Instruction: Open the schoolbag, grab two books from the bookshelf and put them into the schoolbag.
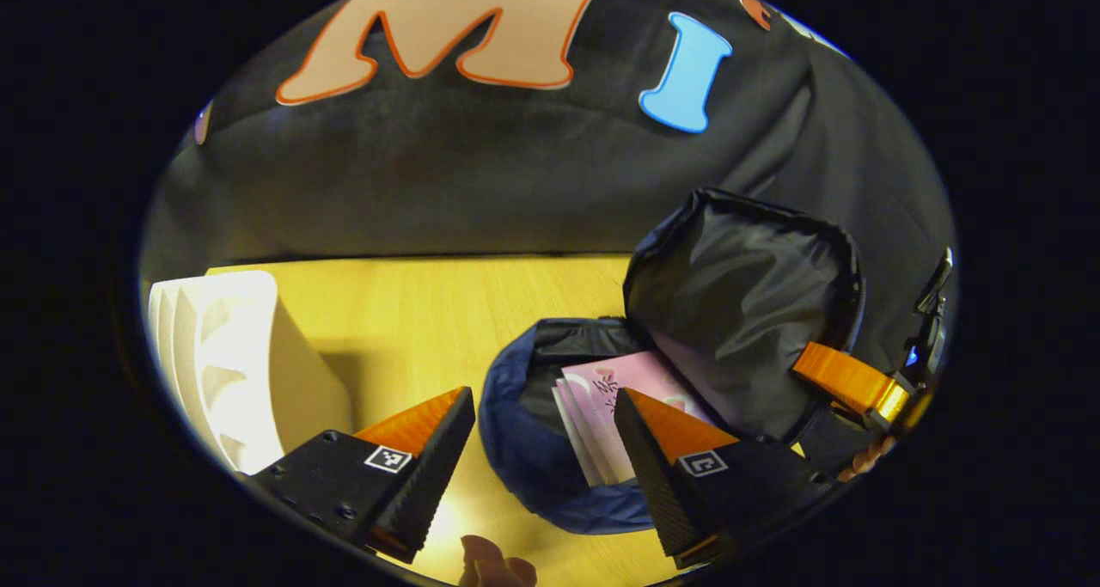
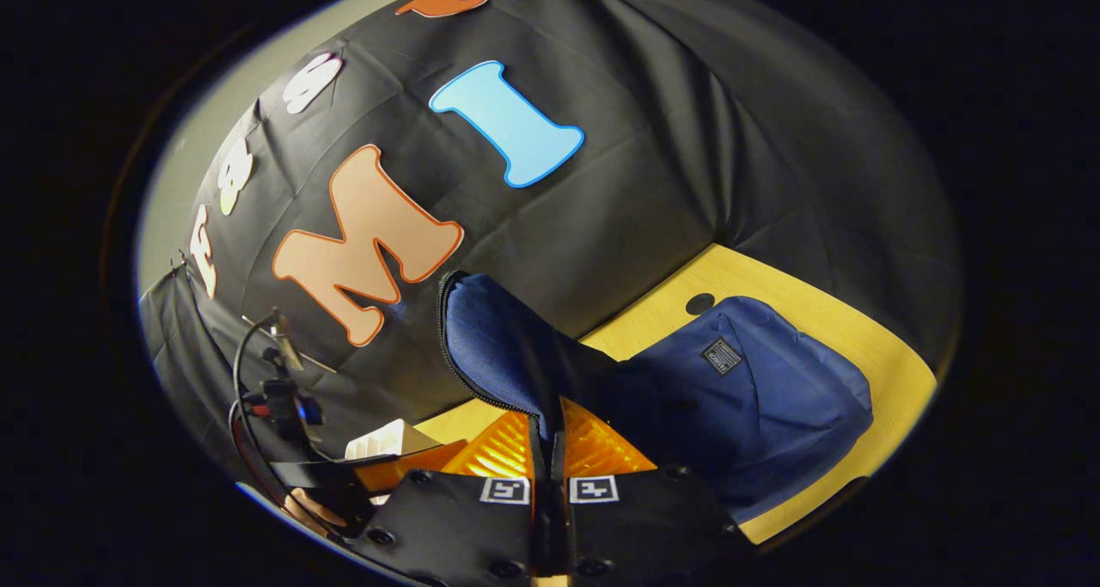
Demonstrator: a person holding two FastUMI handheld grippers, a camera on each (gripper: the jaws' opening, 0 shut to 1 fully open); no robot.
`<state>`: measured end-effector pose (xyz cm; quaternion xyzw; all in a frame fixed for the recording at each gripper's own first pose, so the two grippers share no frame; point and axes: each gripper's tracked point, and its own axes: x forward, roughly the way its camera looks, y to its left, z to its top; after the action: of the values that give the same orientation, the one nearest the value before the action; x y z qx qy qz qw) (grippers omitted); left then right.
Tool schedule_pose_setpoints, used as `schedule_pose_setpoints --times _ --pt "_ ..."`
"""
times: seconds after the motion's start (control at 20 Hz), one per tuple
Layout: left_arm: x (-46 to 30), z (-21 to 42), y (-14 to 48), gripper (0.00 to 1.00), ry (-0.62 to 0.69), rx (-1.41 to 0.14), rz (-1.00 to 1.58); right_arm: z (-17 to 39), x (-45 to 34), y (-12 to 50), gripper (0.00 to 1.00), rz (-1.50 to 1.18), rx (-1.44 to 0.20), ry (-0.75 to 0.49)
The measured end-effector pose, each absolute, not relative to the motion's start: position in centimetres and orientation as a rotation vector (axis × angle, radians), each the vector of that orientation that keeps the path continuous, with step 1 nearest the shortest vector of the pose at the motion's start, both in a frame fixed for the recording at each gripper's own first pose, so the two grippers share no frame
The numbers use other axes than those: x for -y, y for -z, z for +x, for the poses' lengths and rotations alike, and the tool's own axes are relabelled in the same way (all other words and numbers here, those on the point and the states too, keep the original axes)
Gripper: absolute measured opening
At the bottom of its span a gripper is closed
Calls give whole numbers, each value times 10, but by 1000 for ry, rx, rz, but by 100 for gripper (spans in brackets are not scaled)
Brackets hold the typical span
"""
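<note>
On the yellow wooden worktop (image 1: 412,312) the navy schoolbag (image 1: 533,458) lies open, its black-lined flap (image 1: 739,312) raised and held up. In the right gripper view the right tongs (image 2: 547,449) are seen pressed together on the edge of that flap (image 2: 507,355), the fabric pinched between both fingers. In the left gripper view the left tongs (image 1: 543,449) are spread apart with nothing between them, poised just above the bag's mouth, where pink-covered books (image 1: 610,406) rest inside the main compartment. The white bookshelf (image 1: 232,363) stands on the worktop to the left of the bag, well apart from it.

The step in hand is judged to be the settling of books into the bag, with the task close to done. For this to be done well, the flap should be kept lifted and taut by the right tongs so that the opening is not allowed to sag over the books, and the left tongs should be drawn clear without the covers or the zip edge being caught. If a book stands proud of the rim, it should be nudged flat before the flap is let go.

By count: one schoolbag, one bookshelf, two pairs of tongs. At least two pink books appear stacked in the bag, though their edges overlap and the exact number cannot be told for certain. No books are made out on the visible part of the shelf.
</note>
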<state>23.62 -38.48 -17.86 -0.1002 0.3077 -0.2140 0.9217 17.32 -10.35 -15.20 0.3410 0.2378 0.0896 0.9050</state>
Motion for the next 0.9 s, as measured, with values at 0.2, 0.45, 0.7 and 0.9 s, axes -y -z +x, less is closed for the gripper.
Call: schedule_pose_setpoints --times 0.2,0.45,0.7,0.9 --pt "383 239 181 96 373 -532 -162 173 101 152 3 684 -498 -193" --pt "378 246 192 96 291 -377 -159 169 94 153 3 622 -502 -208" --pt "361 244 177 95 194 -231 -159 165 88 154 3 579 -499 -211" --pt "343 241 154 95 162 -130 -155 159 88 152 3 487 -483 -193"
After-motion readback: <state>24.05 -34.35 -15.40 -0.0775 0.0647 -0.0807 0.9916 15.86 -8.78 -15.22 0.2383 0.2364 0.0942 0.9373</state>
